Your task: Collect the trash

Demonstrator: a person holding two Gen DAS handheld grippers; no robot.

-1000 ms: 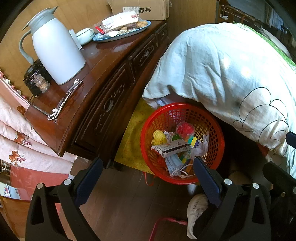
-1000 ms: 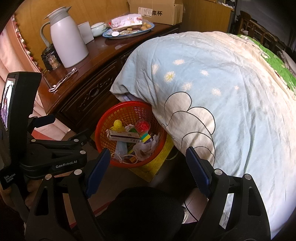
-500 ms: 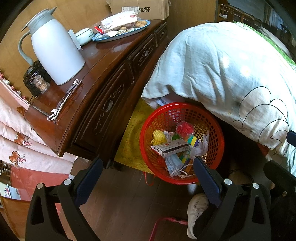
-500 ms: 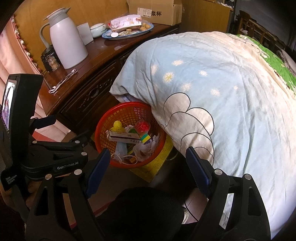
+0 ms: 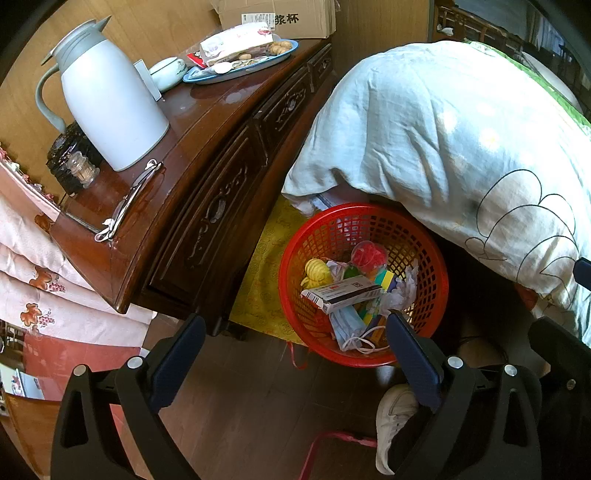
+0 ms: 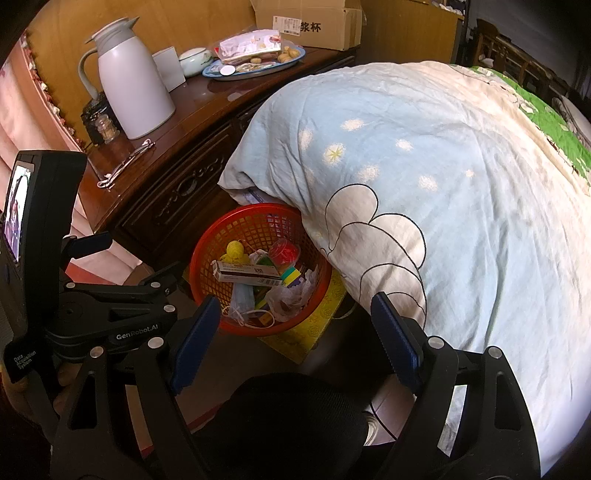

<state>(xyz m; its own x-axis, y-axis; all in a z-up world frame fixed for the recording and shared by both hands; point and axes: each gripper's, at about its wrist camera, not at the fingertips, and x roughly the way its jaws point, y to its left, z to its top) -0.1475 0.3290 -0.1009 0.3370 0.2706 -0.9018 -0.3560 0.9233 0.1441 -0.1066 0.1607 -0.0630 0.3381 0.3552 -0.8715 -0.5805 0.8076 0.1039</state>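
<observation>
A red mesh basket (image 5: 286, 280) stands on the floor between a dark sideboard and a bed, and its rim (image 6: 201, 251) also shows in the right wrist view. Inside lie a white carton (image 5: 343, 293), a blue face mask (image 5: 345, 325), a yellow ball (image 5: 316, 271), a clear cup with red filling (image 5: 367, 254) and a crumpled plastic bag (image 6: 288, 299). My left gripper (image 5: 295, 350) hangs open above the floor, just near of the basket. Also open and holding nothing, my right gripper (image 6: 295, 332) is above the basket's near right side.
The carved wooden sideboard (image 5: 207, 177) carries a white thermos jug (image 5: 110, 110), a blue tray of snacks (image 5: 240, 66) and a cardboard box (image 6: 310, 26). A pale blue quilt (image 6: 424, 166) overhangs the basket's far rim. A yellow mat (image 5: 266, 280), a white shoe (image 5: 395, 417) and a black mesh cushion (image 6: 288, 417) are close by.
</observation>
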